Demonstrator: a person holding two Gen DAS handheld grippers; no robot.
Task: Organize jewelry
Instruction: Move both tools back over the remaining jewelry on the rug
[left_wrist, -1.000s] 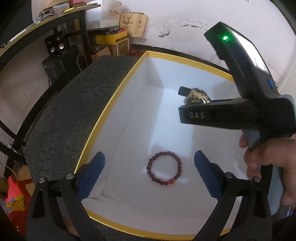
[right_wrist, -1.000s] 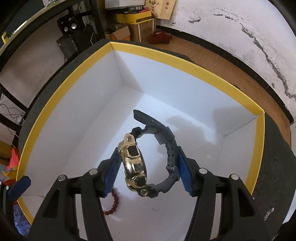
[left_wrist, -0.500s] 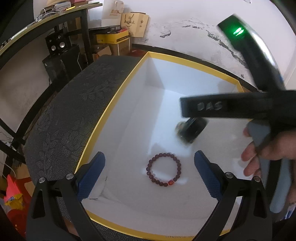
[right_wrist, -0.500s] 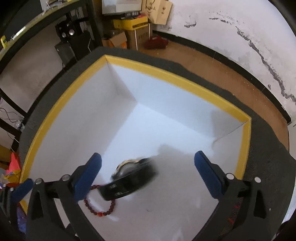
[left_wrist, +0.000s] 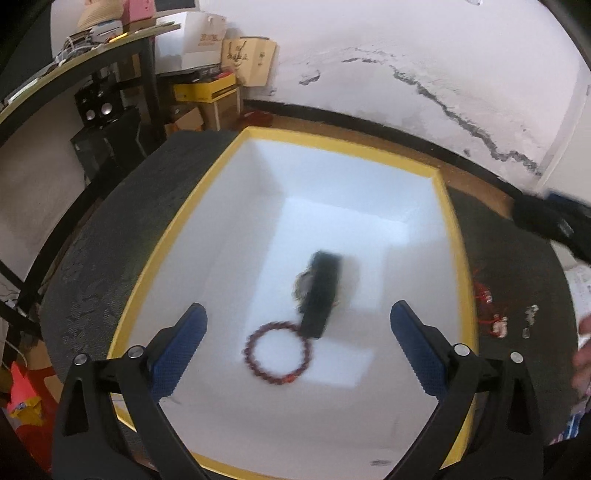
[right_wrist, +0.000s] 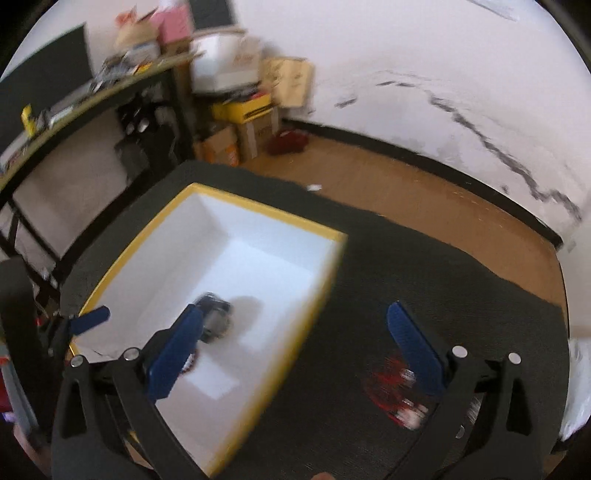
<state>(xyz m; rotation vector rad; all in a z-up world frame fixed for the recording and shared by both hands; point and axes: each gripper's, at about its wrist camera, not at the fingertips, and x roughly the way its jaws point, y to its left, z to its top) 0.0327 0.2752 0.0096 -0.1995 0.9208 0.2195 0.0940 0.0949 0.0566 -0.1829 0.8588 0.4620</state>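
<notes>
Writing legible nowhere now, boxes on far shelves too blurred to read. White box (left_wrist: 448, 236) with yellow rim, rectangular, smooth inside walls, sits on dark embossed table cover (left_wrist: 110, 236). Watch (left_wrist: 319, 291), black strap with metallic case, blurred, lies on box floor near middle. Bead bracelet (left_wrist: 277, 352), dark red round beads in a ring, touches watch's near end. Left gripper (left_wrist: 297, 354) over box near edge, blue textured pads apart, nothing between. Right gripper (right_wrist: 295, 358) jaws spread wide, empty, over box right rim. Red tasselled trinkets (right_wrist: 397, 391) on cover right of box, blurred
</notes>
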